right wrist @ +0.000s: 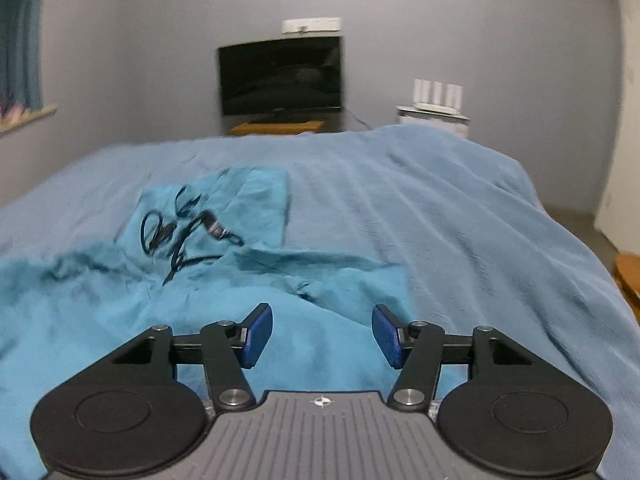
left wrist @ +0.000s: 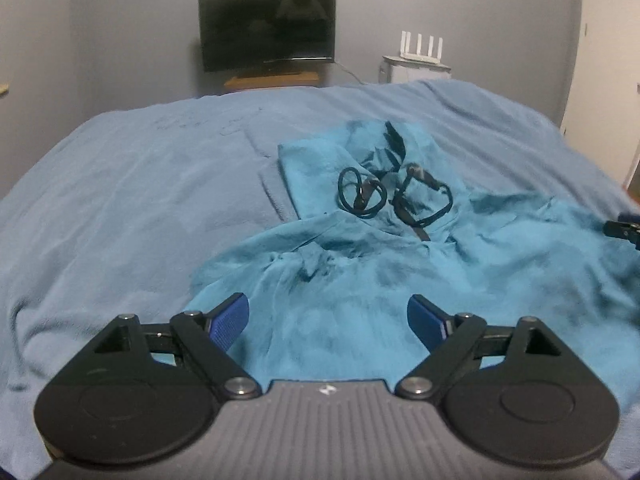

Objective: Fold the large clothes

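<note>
Grippers first: the left gripper [left wrist: 328, 320] has its blue fingers [left wrist: 230, 320] spread wide with nothing between them, hanging just over the near edge of the teal garment [left wrist: 360, 292]. The right gripper [right wrist: 322, 334] is the same deal, fingers apart and empty, above the garment's [right wrist: 120, 320] right side. The garment is lying rumpled on the blue blanket [left wrist: 120, 200] covering the bed, and it's spread toward the right half in the left camera. Further up on it there's a tangle of black cords [left wrist: 394, 192], maybe drawstrings or straps, kinda blurry in the right view so hard to say. Past the bed sits a dark TV [left wrist: 267, 30] against the grey wall, with a white router [left wrist: 422, 50] on a cabinet to its right.
</note>
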Motion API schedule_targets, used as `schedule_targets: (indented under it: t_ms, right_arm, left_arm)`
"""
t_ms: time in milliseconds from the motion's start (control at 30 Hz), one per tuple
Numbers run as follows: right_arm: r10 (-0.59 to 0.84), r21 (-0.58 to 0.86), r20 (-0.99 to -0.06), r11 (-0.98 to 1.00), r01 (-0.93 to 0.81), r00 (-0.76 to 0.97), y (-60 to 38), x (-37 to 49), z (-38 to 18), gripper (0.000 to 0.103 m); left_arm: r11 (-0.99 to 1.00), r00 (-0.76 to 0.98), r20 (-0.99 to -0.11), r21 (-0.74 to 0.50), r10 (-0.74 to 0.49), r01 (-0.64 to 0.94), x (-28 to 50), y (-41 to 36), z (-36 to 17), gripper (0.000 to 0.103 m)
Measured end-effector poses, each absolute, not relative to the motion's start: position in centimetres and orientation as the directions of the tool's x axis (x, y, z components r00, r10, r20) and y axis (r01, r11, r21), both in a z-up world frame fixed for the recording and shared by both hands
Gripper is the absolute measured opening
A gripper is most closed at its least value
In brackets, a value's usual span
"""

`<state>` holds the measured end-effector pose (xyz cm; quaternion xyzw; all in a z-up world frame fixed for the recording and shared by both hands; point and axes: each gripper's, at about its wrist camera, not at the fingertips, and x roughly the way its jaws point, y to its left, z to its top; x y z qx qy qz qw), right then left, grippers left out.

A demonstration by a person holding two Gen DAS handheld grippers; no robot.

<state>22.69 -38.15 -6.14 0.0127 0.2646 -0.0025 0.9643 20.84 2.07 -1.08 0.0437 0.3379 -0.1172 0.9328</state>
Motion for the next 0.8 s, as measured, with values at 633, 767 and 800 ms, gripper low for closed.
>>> schedule_targets:
  t_ms: [633,767,800]
  right_arm:
    - [0.010,0.160,-0.544,0.983,0.091,0.839,-40.0,27.5,-11.0,0.063]
    - [0.047,0.193,-0.490,0.980,0.056,0.871,-38.7,27.3,-9.2,0.067]
    - [0.061,0.195,-0.483,0.980,0.039,0.873,-38.2,27.6,-8.9,0.067]
  left_arm:
    - [0.986,0.726,-0.673,-0.165,-0.140,0.036,25.1,7.3,-6.4,0.086]
    - [0.975,0.749,-0.627,-0.182,-0.213,0.124,27.1,6.0,-4.3,0.092]
    - [0.971,0.745,-0.624,-0.179,-0.234,0.155,28.2,5.4,-3.9,0.092]
